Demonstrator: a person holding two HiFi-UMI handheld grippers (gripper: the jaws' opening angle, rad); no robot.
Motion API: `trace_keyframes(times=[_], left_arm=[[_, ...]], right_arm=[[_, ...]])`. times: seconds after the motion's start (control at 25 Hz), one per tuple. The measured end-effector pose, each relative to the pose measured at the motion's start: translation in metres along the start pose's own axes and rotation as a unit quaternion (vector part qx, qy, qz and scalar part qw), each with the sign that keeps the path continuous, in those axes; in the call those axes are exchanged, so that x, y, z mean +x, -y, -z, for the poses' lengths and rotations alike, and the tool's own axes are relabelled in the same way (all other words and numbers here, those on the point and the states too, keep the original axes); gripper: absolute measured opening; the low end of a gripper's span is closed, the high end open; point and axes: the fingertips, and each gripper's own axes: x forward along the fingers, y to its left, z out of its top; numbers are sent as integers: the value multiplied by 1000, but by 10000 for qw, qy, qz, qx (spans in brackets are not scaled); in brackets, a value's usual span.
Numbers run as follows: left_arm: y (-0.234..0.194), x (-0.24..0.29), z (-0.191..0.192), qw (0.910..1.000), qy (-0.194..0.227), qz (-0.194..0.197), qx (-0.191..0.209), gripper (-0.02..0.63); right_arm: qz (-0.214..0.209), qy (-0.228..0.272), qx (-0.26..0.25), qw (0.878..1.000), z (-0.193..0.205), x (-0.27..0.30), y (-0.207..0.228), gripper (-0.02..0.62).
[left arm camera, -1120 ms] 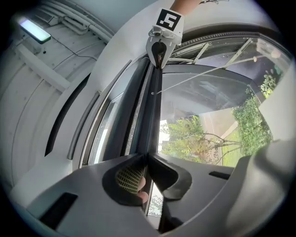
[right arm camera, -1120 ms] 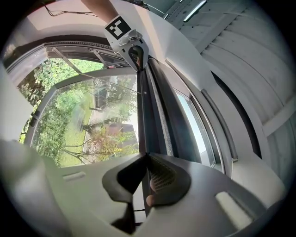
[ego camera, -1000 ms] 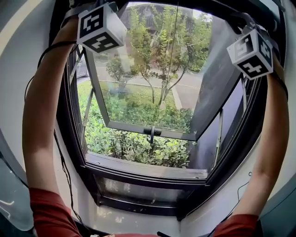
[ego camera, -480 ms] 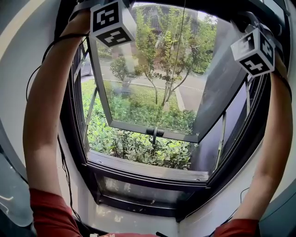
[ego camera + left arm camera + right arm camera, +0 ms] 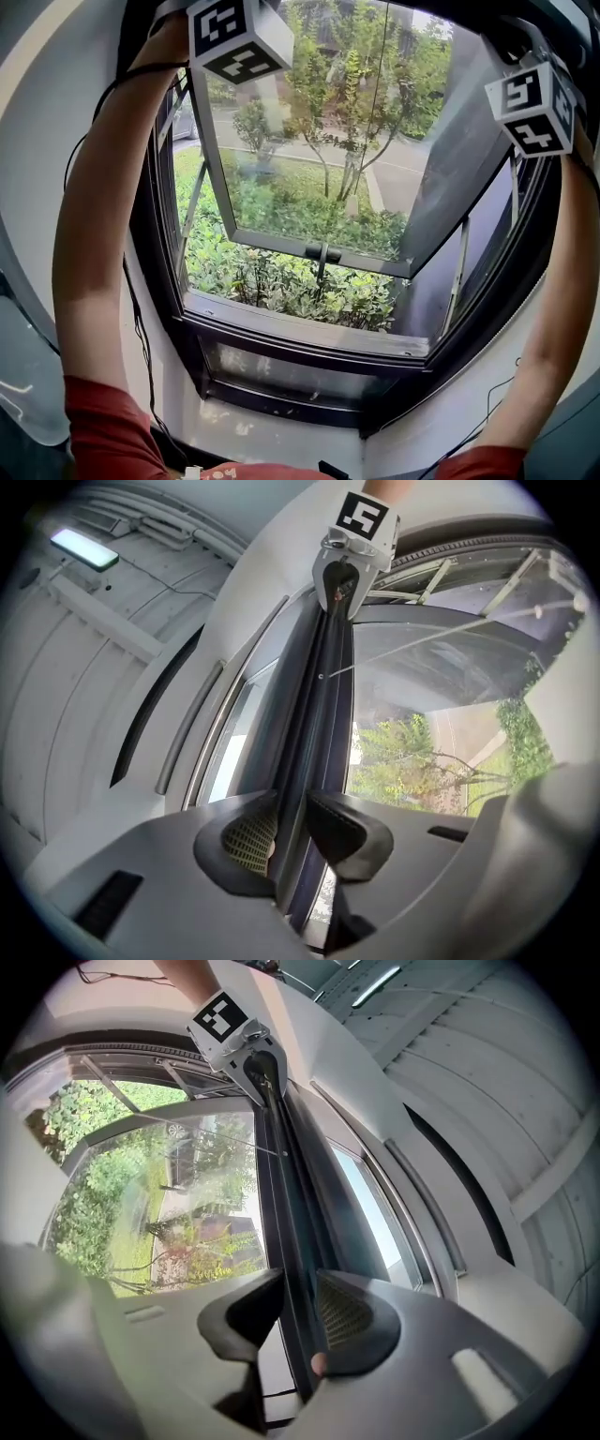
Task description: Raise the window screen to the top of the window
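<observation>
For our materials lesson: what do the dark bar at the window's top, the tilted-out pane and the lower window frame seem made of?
Dark bar: likely coated metal, satin; it is thin, straight, with a soft sheen.
Pane: glass, clear and glossy; trees show through it.
Lower window frame: probably dark coated aluminium, semi-gloss; crisp edges catch light.

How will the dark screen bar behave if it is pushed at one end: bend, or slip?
Likely stiff: the screen bar runs straight from the left gripper to the right gripper. Probably slippery: its dark surface looks smooth. Both grippers' jaws are opening with the bar between them, so it may slide down.
</observation>
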Motion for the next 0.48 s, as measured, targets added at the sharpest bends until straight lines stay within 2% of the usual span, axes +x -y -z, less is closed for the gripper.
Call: trace_keyframes(times=[0.12, 0.32, 0.48], left_arm=[[-2, -8, -3, 9996, 72, -10, -286, 84], [6, -22, -9, 9990, 181, -45, -416, 86], [13, -35, -12, 9964, 267, -9, -808, 86]], right_arm=[[-59, 88, 148, 9998, 2, -5, -8, 120], [-38, 340, 320, 9989, -7, -19, -19, 123], [-11, 574, 443, 9974, -19, -34, -27, 123]])
